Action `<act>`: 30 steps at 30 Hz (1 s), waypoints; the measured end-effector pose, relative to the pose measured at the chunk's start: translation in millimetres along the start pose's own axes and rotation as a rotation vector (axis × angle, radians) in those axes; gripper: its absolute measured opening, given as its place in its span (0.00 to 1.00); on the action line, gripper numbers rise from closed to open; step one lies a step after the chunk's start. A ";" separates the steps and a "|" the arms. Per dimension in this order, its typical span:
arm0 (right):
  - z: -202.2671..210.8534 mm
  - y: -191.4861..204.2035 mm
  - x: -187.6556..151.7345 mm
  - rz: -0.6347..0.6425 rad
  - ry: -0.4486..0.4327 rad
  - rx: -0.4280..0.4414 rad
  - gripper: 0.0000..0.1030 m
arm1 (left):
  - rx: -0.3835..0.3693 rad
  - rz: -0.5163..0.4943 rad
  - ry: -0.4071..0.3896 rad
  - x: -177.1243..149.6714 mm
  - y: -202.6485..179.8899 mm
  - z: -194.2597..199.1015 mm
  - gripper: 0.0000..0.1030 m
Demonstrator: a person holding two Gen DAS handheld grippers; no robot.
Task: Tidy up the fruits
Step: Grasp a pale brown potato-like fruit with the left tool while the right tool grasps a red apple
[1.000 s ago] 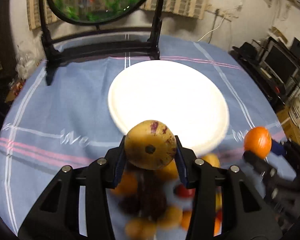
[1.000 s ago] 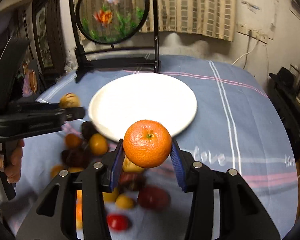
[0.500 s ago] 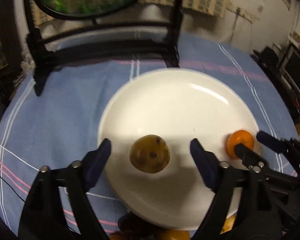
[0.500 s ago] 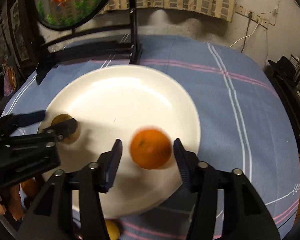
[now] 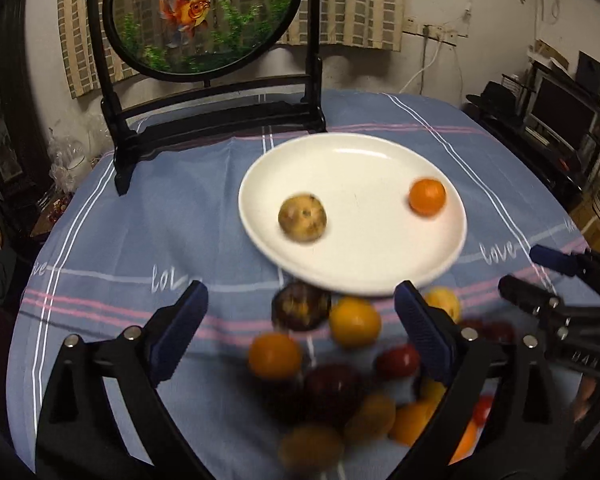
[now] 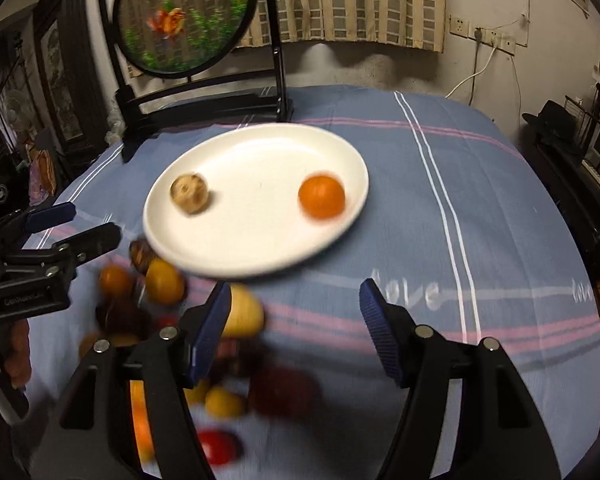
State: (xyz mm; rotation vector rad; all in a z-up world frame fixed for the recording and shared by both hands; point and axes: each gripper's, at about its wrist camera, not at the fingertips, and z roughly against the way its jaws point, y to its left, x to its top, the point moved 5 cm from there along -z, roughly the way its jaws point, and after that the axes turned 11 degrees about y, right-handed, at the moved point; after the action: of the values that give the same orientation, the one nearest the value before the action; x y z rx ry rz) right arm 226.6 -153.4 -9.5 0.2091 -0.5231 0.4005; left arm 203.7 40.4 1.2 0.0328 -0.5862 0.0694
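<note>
A white plate (image 5: pixel 380 272) (image 6: pixel 256 256) lies on the blue cloth. On it rest a yellow-brown speckled fruit (image 5: pixel 302 218) (image 6: pixel 189 193) at the left and an orange (image 5: pixel 427 196) (image 6: pixel 321 196) at the right. My left gripper (image 5: pixel 300 320) hovers near the plate's front rim, its jaws opening wide with nothing held between them. My right gripper (image 6: pixel 294 320) hangs back from the plate too, jaws opening and empty. A blurred pile of mixed fruit (image 5: pixel 340 380) (image 6: pixel 160 320) lies on the cloth under both grippers.
A black stand with a round goldfish panel (image 5: pixel 196 12) (image 6: pixel 184 16) rises at the table's far edge. The right gripper (image 5: pixel 556 288) shows in the left wrist view, and the left gripper (image 6: pixel 56 232) in the right wrist view. Dark furniture (image 5: pixel 560 112) stands at the right.
Both grippers let go of their fruit over the plate and pulled back toward the pile. The speckled fruit and the orange now rest on the plate. Both sets of jaws stand wider.
</note>
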 end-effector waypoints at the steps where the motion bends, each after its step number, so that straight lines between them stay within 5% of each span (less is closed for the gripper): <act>1: 5.9 -1.2 -12.2 -0.001 -0.001 -0.002 0.65 | 0.002 -0.002 0.007 -11.3 0.6 2.1 0.96; 8: 15.4 -12.6 -51.9 -0.126 0.003 0.132 0.65 | -0.043 0.067 0.102 -77.9 14.1 -2.6 0.96; 19: 8.7 -13.0 -70.1 -0.118 0.026 0.178 0.65 | -0.017 0.004 0.138 -106.1 0.9 -15.6 0.95; 21: 10.7 -12.2 -69.7 -0.112 0.013 0.187 0.65 | -0.019 0.006 0.132 -106.8 0.8 -16.9 0.86; 23: 11.4 -10.1 -70.0 -0.102 0.009 0.197 0.65 | -0.046 -0.006 0.156 -109.4 -3.1 -21.5 0.60; 27: 11.5 -5.5 -71.6 -0.084 0.009 0.203 0.65 | -0.019 -0.054 0.138 -109.8 -9.2 -22.7 0.45; 30: 11.9 -2.1 -72.6 -0.070 0.010 0.205 0.65 | -0.015 -0.048 0.119 -108.8 -8.6 -19.6 0.45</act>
State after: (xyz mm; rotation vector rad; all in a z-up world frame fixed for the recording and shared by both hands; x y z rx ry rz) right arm 164.7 -181.8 -37.6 0.4213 -0.4631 0.3869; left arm 124.7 26.7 -75.4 0.0275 -0.4667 0.0202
